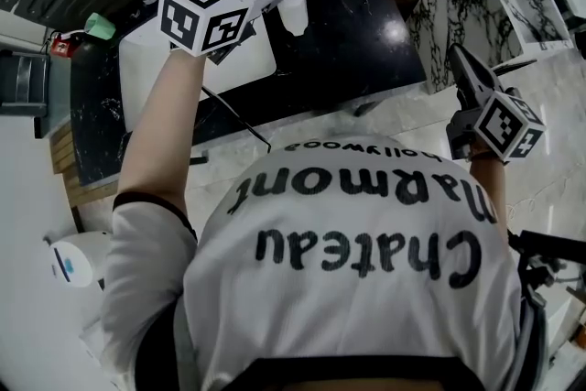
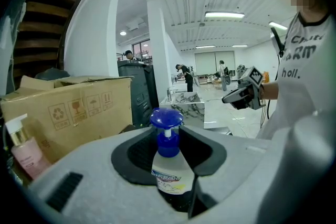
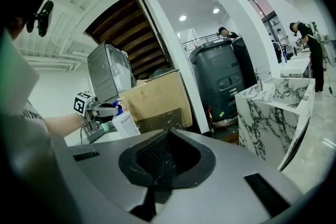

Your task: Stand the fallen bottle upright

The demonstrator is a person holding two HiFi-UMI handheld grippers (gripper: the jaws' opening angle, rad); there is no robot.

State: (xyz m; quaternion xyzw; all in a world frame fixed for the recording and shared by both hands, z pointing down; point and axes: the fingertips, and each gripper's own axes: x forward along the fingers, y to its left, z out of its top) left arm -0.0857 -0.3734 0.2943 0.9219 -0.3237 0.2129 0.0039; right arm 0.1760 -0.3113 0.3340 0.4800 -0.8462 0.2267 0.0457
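The fingers (image 2: pixel 137 157) of my left gripper (image 2: pixel 169 139) are closed on the bottle (image 2: pixel 170 173). The dark pads press its white body from both sides just under the neck, so they stand at a middling width with the bottle filling the gap. In the left gripper view its long axis runs straight up the frame. The blue pump head is at the top, clear of my fingers, and the base is sunk out of sight at the bottom. In the head view it sits at the top centre of the frame, with the blue cap toward the top edge and the white body below it. There it is over the black marbled worktop (image 1: pixel 366 23), beside a white block (image 1: pixel 174 69). I cannot tell whether its base touches the surface.

My right gripper (image 3: pixel 164 147) has its pads brought together with nothing between them. In the head view it is at the right edge of the frame, well apart from the bottle.

Further out in the left gripper view, a cardboard box (image 2: pixel 68 113) fills the left middle. A pink pump bottle (image 2: pixel 23 152) stands at the lower left in front of it. A white, dark-veined marble unit (image 3: pixel 273 113) is at the right of the right gripper view, and a dark grey bin (image 3: pixel 226 81) stands behind it.
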